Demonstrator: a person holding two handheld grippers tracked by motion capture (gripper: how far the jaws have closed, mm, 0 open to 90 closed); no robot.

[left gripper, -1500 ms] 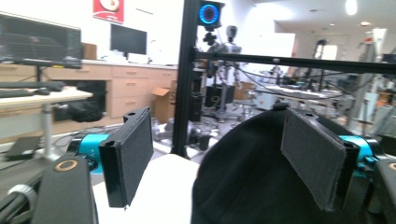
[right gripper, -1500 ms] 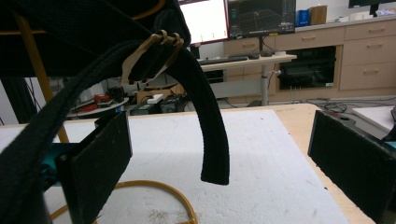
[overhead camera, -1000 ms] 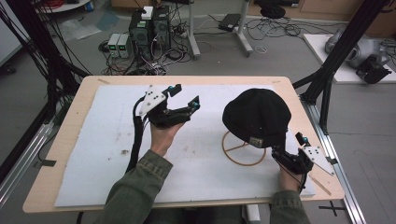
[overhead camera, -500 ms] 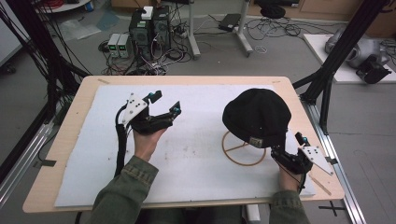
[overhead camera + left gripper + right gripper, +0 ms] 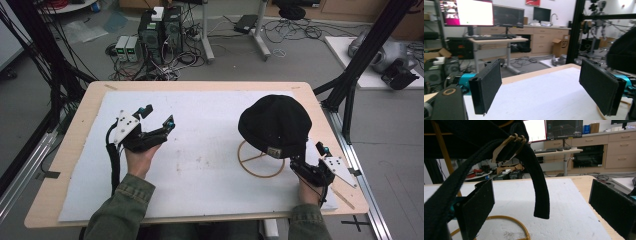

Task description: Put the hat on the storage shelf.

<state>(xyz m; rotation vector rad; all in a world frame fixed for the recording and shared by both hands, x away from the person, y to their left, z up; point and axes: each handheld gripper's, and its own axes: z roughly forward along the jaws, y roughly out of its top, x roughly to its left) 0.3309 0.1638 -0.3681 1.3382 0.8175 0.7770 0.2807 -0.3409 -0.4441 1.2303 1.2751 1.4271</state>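
Note:
A black cap [image 5: 274, 125] sits on a yellow wire stand whose ring base [image 5: 250, 162] rests on the white mat [image 5: 200, 150]. My right gripper [image 5: 308, 155] is open just right of the ring, below the cap's rim. In the right gripper view the cap's black strap [image 5: 537, 182], with a tan buckle [image 5: 511, 141], hangs between the wide-apart jaws without touching either pad. My left gripper [image 5: 159, 115] is held open over the left part of the mat, with nothing between its pads [image 5: 486, 87]. The cap [image 5: 624, 50] appears at the right edge of the left gripper view.
The mat covers most of a wooden table [image 5: 80, 135]. Black frame posts [image 5: 350, 85] stand by its right edge. Computers and cables [image 5: 160, 30] lie on the floor beyond the far edge. A rail [image 5: 365, 195] runs along the table's right side.
My left gripper has moved left from the middle of the mat and slightly nearer the person, staying open. The right gripper and the cap have not moved.

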